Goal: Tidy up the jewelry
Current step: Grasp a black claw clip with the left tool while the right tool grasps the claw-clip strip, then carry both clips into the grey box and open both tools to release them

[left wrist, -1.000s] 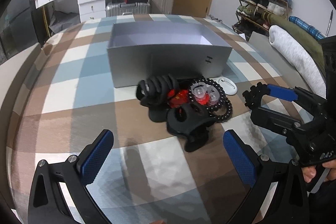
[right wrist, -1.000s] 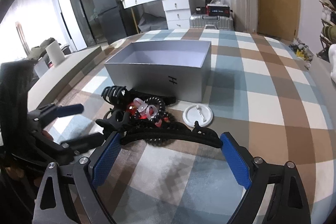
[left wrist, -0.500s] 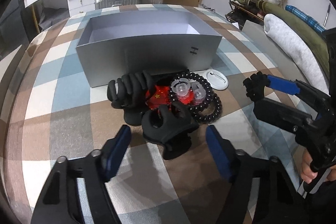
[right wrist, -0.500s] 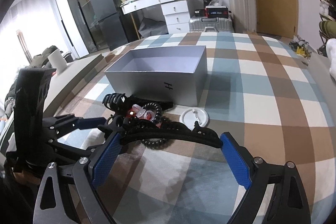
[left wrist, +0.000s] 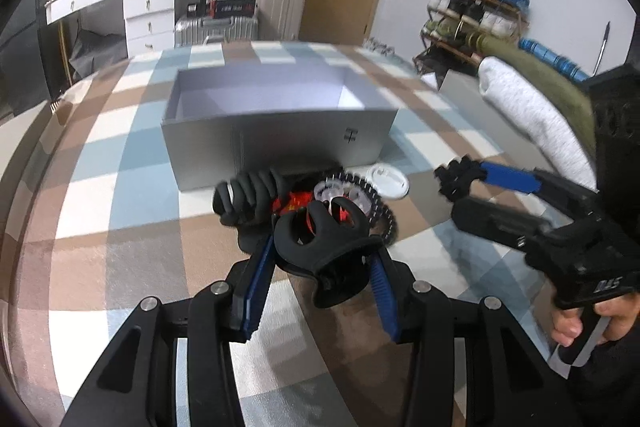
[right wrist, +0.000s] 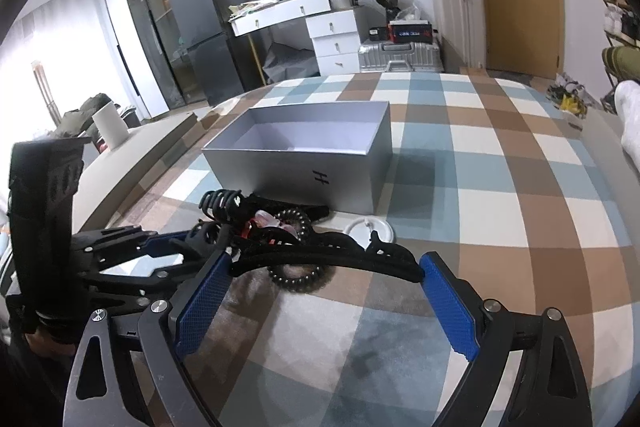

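Now left gripper (left wrist: 320,267) fingers closing around black claw clip (left wrist: 324,239), pads touching; right gripper (right wrist: 324,267) fingers clamped across long black clip's (right wrist: 320,257) ends, ready for grey box (right wrist: 304,163).

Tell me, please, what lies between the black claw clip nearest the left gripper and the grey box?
In the left wrist view, between the black claw clip and the grey box lies a red item and clear plastic pieces, ringed by a black spiral hair tie.

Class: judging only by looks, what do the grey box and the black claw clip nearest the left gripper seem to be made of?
Grey box: probably cardboard, matte silver-grey, with thin straight walls and crisp edges. Black claw clip: likely matte plastic, moulded in one smooth piece with dull highlights; a soft coating cannot be ruled out.
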The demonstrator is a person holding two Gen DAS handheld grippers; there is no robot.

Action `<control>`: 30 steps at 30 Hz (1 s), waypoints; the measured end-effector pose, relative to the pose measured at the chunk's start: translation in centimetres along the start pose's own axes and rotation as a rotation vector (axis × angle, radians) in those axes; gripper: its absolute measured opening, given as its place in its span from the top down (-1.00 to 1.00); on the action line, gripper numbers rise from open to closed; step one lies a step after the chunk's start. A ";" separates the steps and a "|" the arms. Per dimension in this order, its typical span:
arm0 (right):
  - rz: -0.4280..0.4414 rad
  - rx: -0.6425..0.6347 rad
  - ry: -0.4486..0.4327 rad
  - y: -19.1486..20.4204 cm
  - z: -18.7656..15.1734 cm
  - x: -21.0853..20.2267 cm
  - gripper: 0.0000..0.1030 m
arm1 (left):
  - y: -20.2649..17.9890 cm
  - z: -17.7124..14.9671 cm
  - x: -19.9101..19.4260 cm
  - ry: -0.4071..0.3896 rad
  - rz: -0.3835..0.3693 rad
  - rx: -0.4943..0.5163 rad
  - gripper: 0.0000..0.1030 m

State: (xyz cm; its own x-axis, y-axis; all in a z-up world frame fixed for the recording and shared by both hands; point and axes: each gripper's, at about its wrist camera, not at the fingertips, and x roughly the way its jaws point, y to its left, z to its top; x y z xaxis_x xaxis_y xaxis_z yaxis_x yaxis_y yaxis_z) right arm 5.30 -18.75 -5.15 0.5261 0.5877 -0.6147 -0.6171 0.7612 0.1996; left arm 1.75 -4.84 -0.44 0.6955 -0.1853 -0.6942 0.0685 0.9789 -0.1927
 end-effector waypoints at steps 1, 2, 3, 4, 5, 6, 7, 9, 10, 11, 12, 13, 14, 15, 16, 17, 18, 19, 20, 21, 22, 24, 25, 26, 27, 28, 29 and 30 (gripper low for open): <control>-0.002 -0.001 -0.003 0.0 0.0 0.0 -0.84 | 0.1 0.2 -0.2 -0.017 0.001 -0.004 0.22; -0.004 -0.001 -0.006 0.1 0.0 -0.1 -0.84 | 0.3 0.3 -0.4 -0.034 0.004 -0.011 0.22; -0.002 0.001 -0.011 0.1 0.1 -0.1 -0.84 | 0.5 0.6 -0.6 -0.050 0.005 -0.019 0.22; 0.000 0.002 -0.016 0.2 0.2 -0.2 -0.84 | 0.6 0.8 -0.7 -0.061 0.008 -0.024 0.22; 0.000 0.002 -0.021 0.2 0.2 -0.3 -0.84 | 0.8 1.0 -0.9 -0.076 0.009 -0.029 0.22; 0.000 -0.001 -0.026 0.3 0.4 -0.3 -0.84 | 1.1 1.3 -1.2 -0.096 0.009 -0.033 0.22; 0.000 -0.004 -0.029 0.3 0.4 -0.4 -0.84 | 1.4 1.6 -1.4 -0.111 0.013 -0.035 0.22; -0.001 -0.012 -0.036 0.5 0.6 -0.3 -0.84 | 1.7 2.2 -1.5 -0.127 0.024 -0.033 0.22; 0.003 -0.014 -0.037 0.6 0.8 -0.3 -0.84 | 1.9 2.5 -1.5 -0.139 0.029 -0.034 0.22; 0.007 -0.015 -0.037 0.6 1.0 -0.2 -0.84 | 2.0 2.7 -1.6 -0.147 0.030 -0.035 0.22; 0.012 -0.018 -0.036 0.8 1.2 -0.1 -0.84 | 2.2 3.1 -1.7 -0.161 0.035 -0.033 0.22; 0.013 -0.024 -0.038 0.9 1.5 -0.1 -0.84 | 2.4 3.4 -1.8 -0.175 0.038 -0.029 0.22; 0.009 -0.036 -0.046 1.2 1.7 -0.1 -0.84 | 2.5 3.7 -1.9 -0.183 0.040 -0.026 0.22; 0.008 -0.046 -0.052 1.4 2.0 -0.1 -0.84 | 2.7 4.2 -1.9 -0.200 0.044 -0.028 0.22; 0.003 -0.057 -0.058 1.7 2.3 -0.1 -0.84 | 2.9 4.5 -1.9 -0.210 0.045 -0.028 0.22; 0.000 -0.064 -0.064 1.8 2.7 -0.1 -0.84 | 3.0 4.9 -1.8 -0.219 0.044 -0.028 0.22; 0.002 -0.071 -0.068 2.0 3.0 0.0 -0.84 | 3.1 5.2 -1.8 -0.226 0.044 -0.031 0.22; 0.003 -0.076 -0.073 2.1 3.4 0.0 -0.84 | 3.3 5.5 -1.6 -0.232 0.044 -0.033 0.22; 0.003 -0.085 -0.081 2.3 3.9 0.1 -0.84 | 3.4 5.7 -1.6 -0.237 0.041 -0.031 0.22; 0.000 -0.093 -0.091 2.4 4.4 0.1 -0.84 | 3.4 6.3 -1.3 -0.248 0.043 -0.028 0.22; -0.002 -0.096 -0.100 2.5 4.8 0.1 -0.84 | 3.6 6.4 -1.4 -0.255 0.049 -0.025 0.22; -0.003 -0.091 -0.111 2.4 5.8 0.3 -0.84 | 3.8 7.2 -1.0 -0.270 0.056 -0.013 0.22; 0.001 -0.082 -0.119 2.2 6.3 0.5 -0.84 | 3.9 7.3 -0.9 -0.276 0.057 -0.012 0.22; 0.008 -0.074 -0.122 2.0 6.7 0.6 -0.84 | 4.0 7.5 -0.6 -0.277 0.057 -0.007 0.22; 0.013 -0.058 -0.124 1.7 7.2 0.9 -0.84 | 4.2 7.5 -0.3 -0.278 0.056 -0.004 0.22; 0.015 -0.049 -0.127 1.5 7.5 1.1 -0.84 | 4.3 7.4 -0.1 -0.279 0.055 -0.003 0.22; 0.017 -0.039 -0.128 1.2 7.7 1.4 -0.84 | 4.5 7.3 0.3 -0.276 0.048 -0.004 0.22; 0.016 -0.029 -0.126 1.0 7.8 1.7 -0.84 | 4.7 7.3 0.7 -0.272 0.038 -0.007 0.22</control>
State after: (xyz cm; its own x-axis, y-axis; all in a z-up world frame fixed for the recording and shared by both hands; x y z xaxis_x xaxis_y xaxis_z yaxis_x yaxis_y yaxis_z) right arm 10.13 -14.87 -0.04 0.5841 0.6308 -0.5108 -0.6419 0.7442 0.1849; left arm 7.79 0.31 3.25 0.8642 -0.1172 -0.4893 0.0343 0.9839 -0.1752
